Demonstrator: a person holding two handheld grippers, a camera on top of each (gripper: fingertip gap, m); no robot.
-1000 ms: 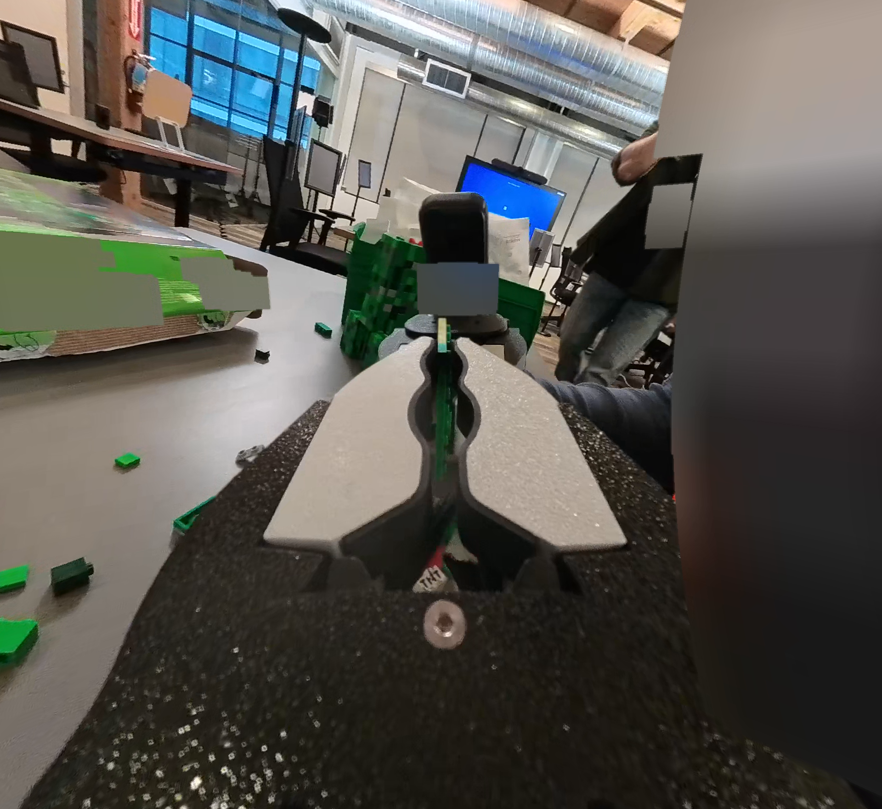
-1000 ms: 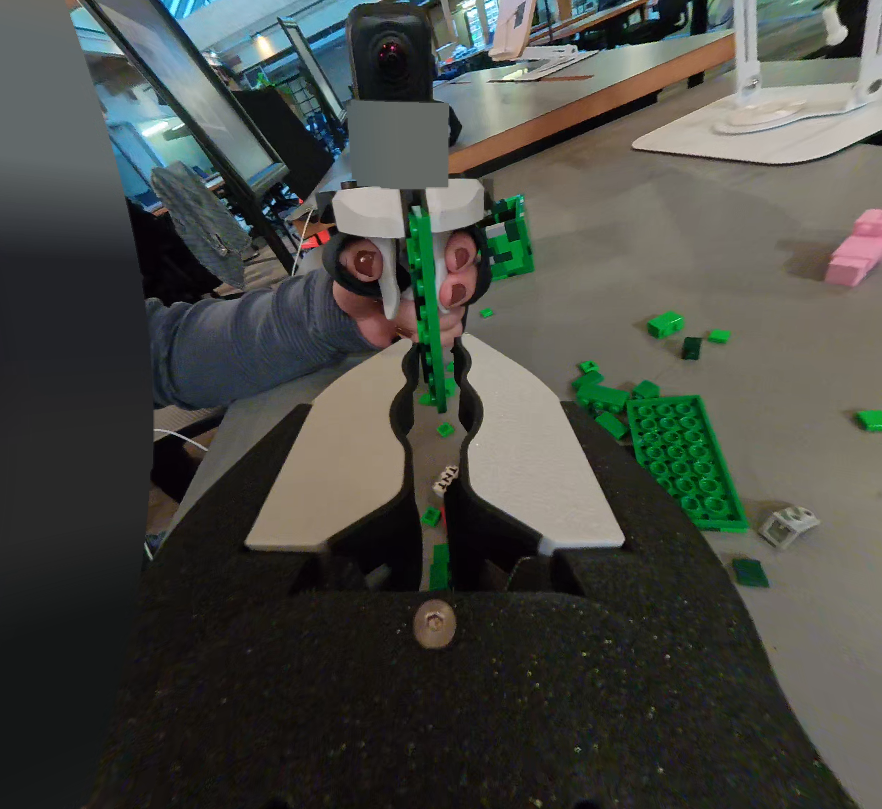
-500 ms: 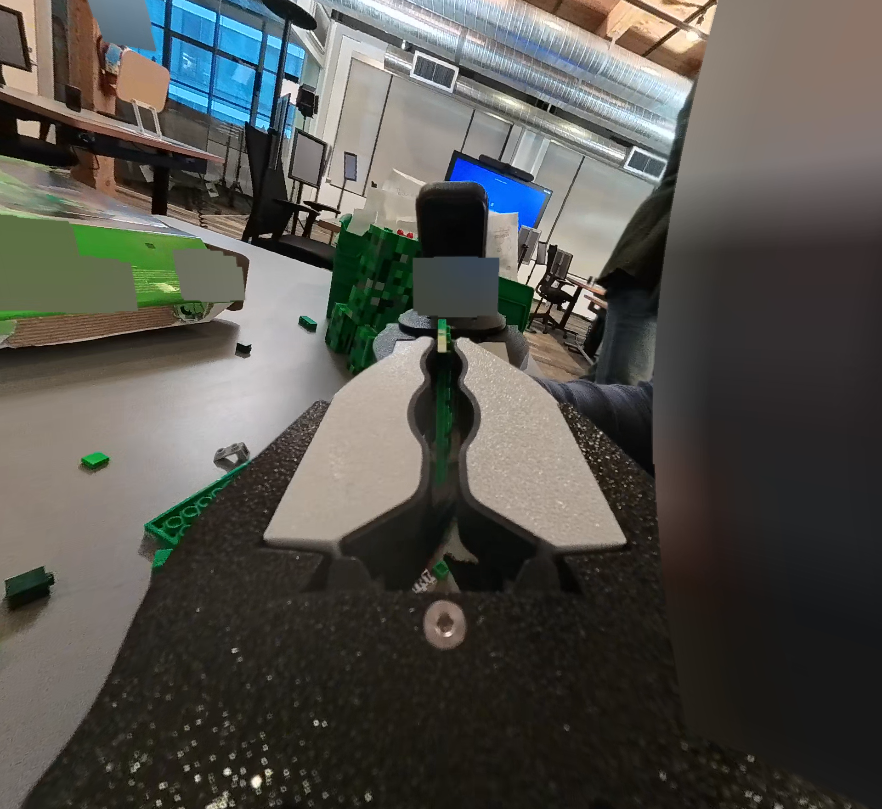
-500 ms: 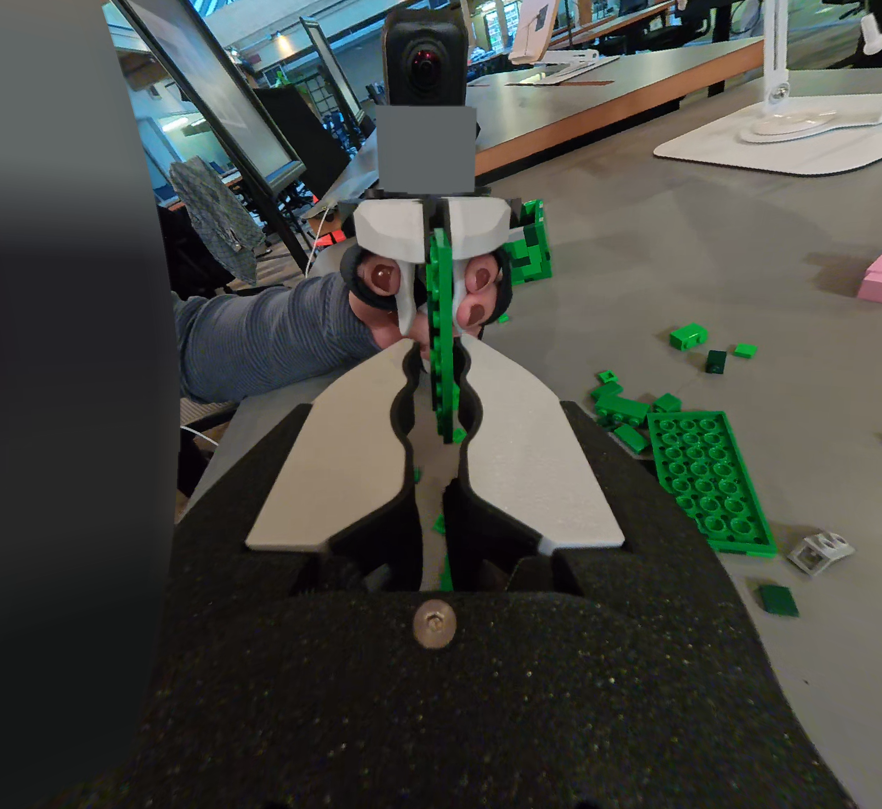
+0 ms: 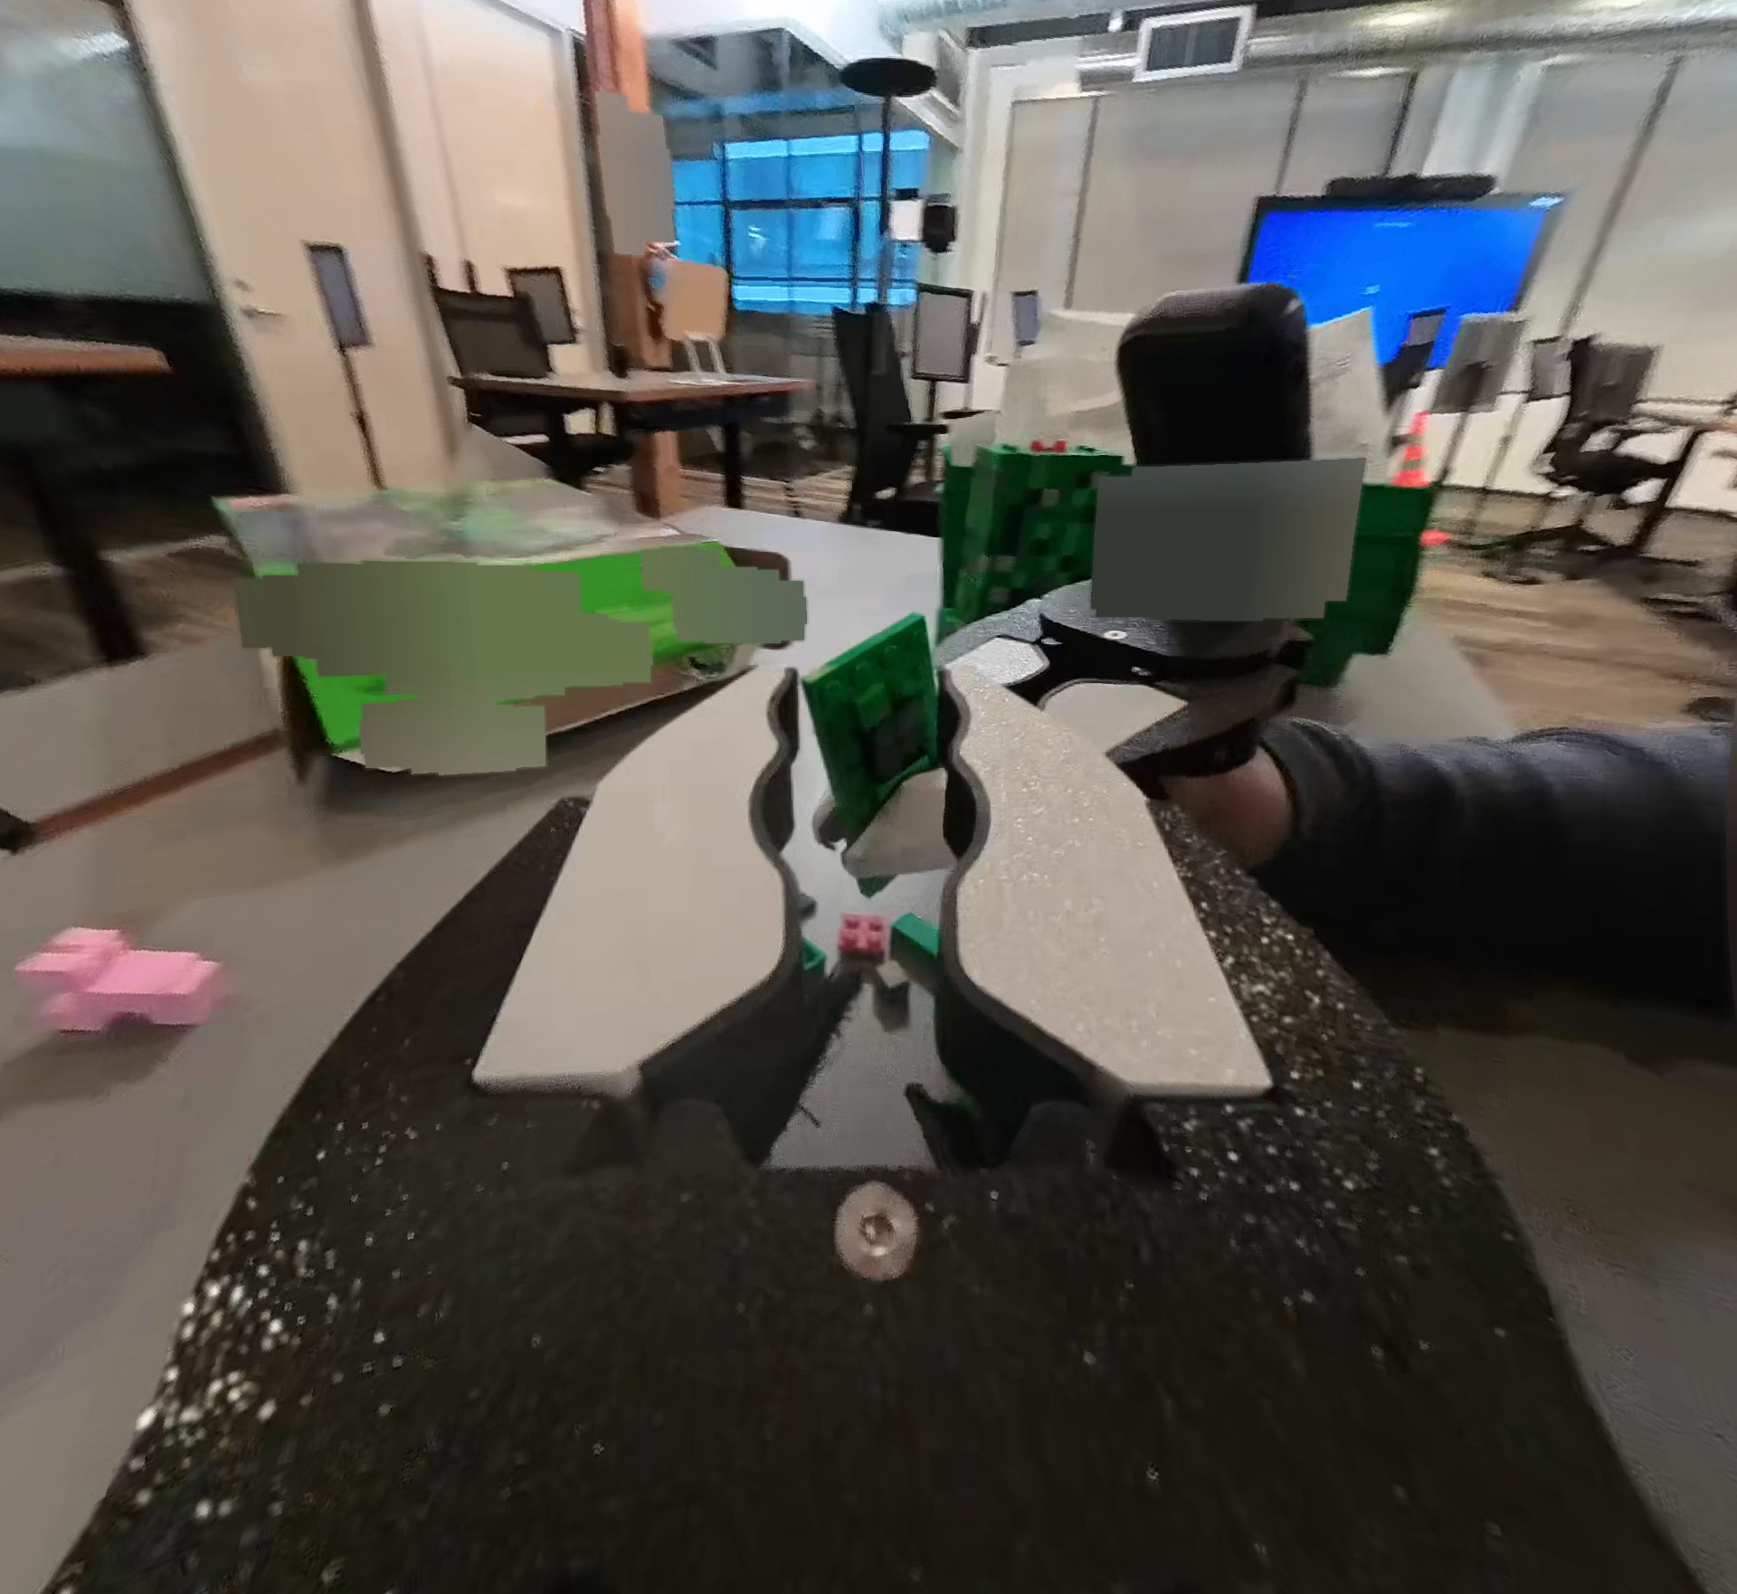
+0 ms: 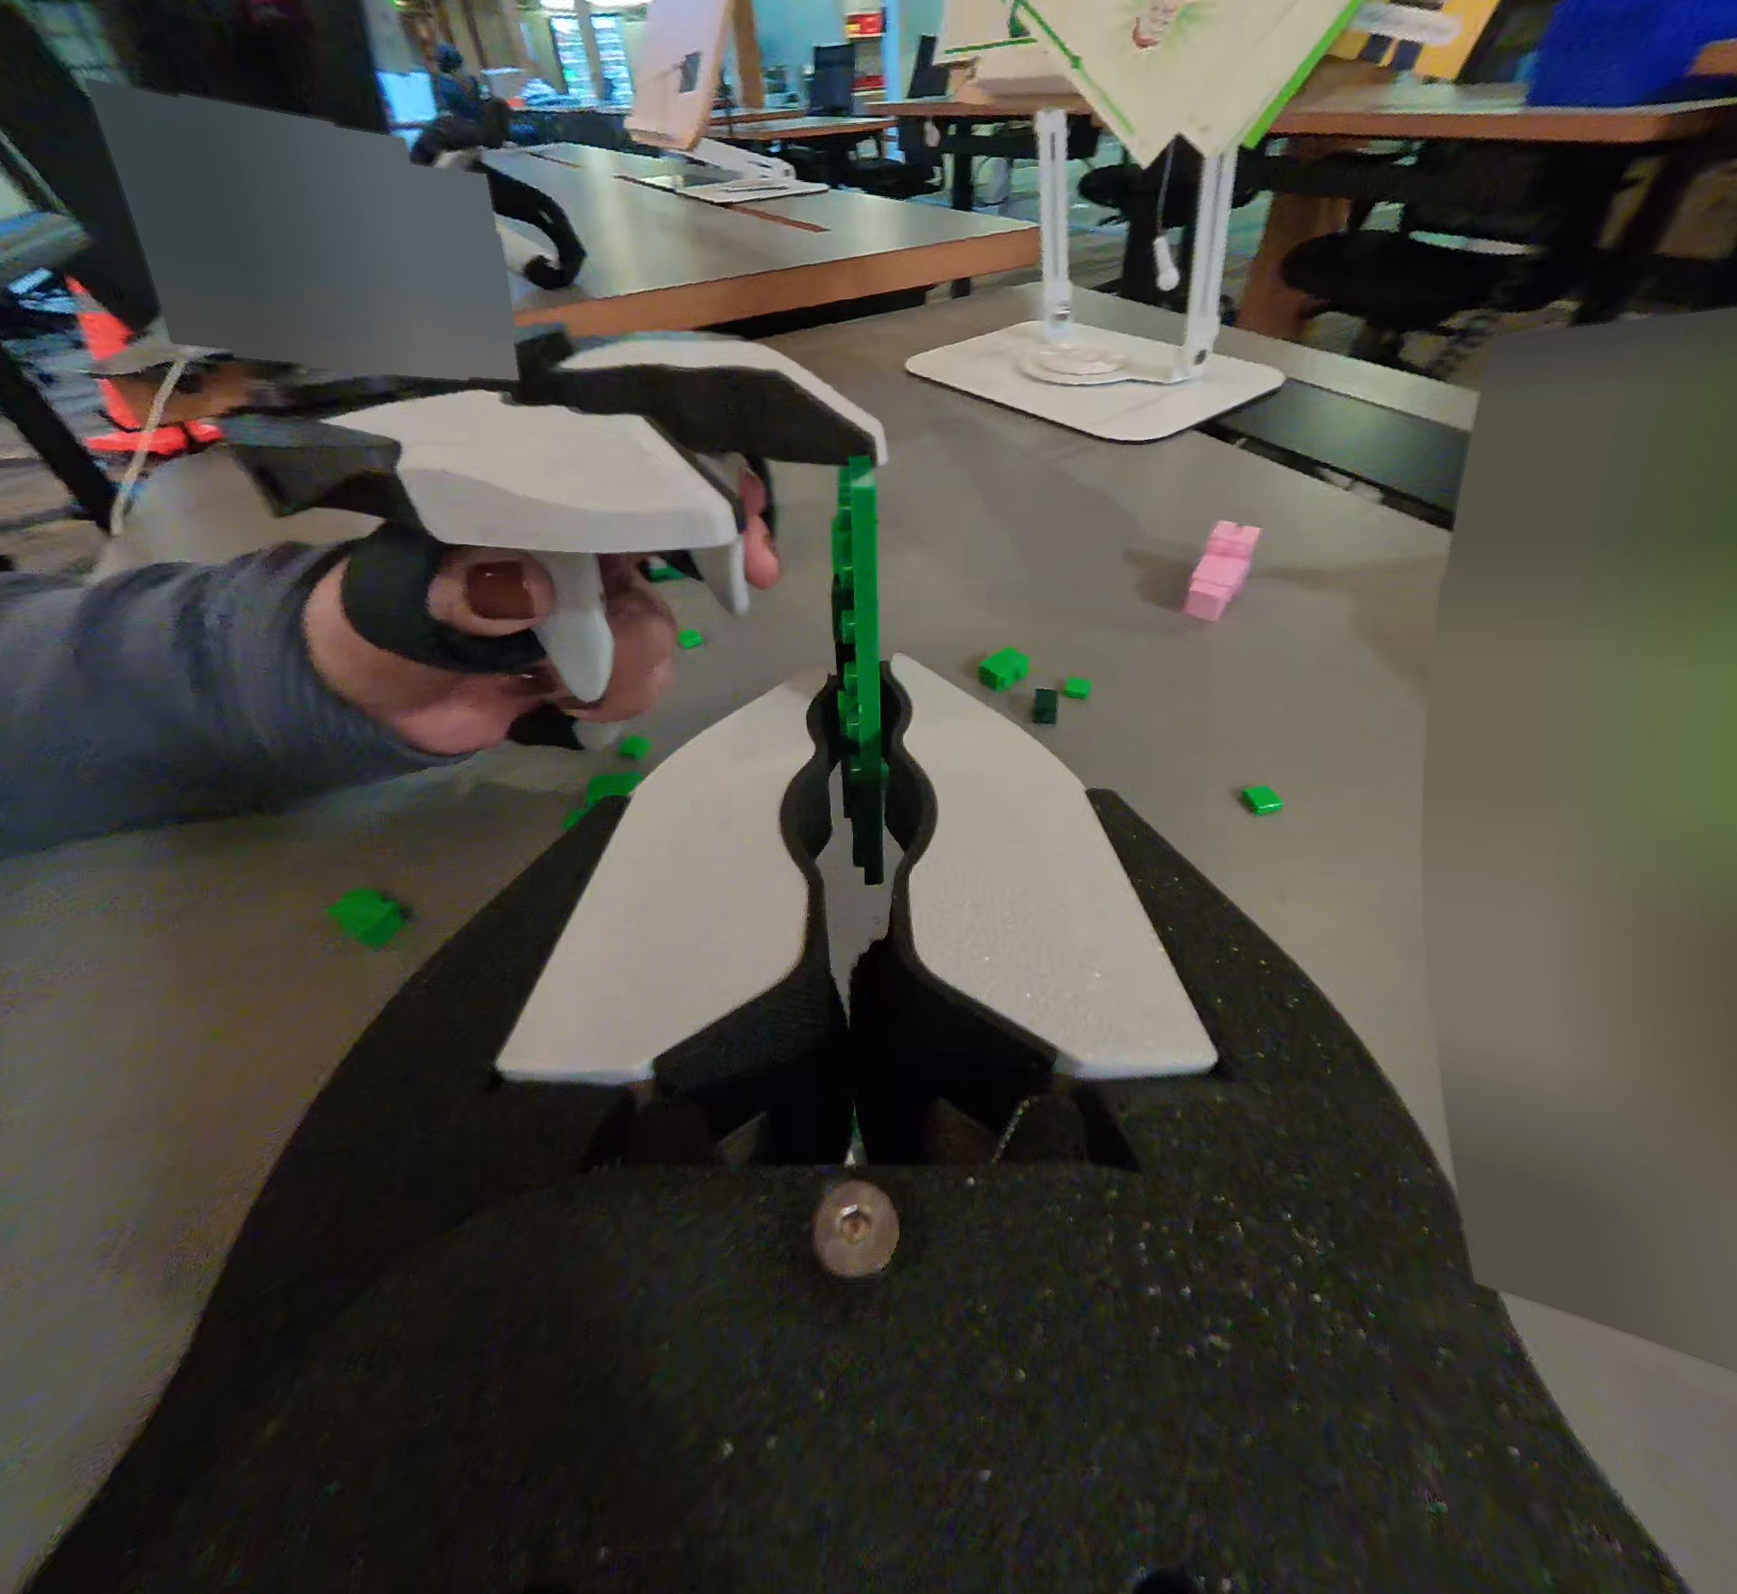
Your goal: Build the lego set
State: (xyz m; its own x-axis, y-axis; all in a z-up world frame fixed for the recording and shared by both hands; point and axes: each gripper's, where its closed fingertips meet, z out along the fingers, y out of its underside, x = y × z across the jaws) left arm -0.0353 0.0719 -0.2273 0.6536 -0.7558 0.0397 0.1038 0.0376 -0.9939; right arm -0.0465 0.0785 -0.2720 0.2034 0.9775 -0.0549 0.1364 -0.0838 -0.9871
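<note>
A green lego plate with small bricks on it [image 6: 860,750] stands on edge in my right gripper [image 6: 860,675], which is shut on its lower part. My left gripper [image 6: 804,496] hovers to the upper left of the plate, open, with its far fingertip by the plate's top edge. In the left wrist view the plate [image 5: 869,731] shows between the spread fingers of my left gripper [image 5: 865,684], apart from both. The right gripper's white tips [image 5: 884,839] pinch it from below. A small red brick [image 5: 863,935] and green bits lie on the table underneath.
A pink lego pig [image 6: 1220,571] stands on the grey table [image 6: 1175,703] among loose green bricks [image 6: 1004,667]. A green set box [image 5: 489,609] and a tall green lego build [image 5: 1024,534] stand farther off. A booklet stand [image 6: 1090,383] is at the back. Left tips to right tips: about 4 centimeters.
My left gripper has opened, let go of the green plate and swung off to its side. The right gripper still grips the plate. Both views have turned.
</note>
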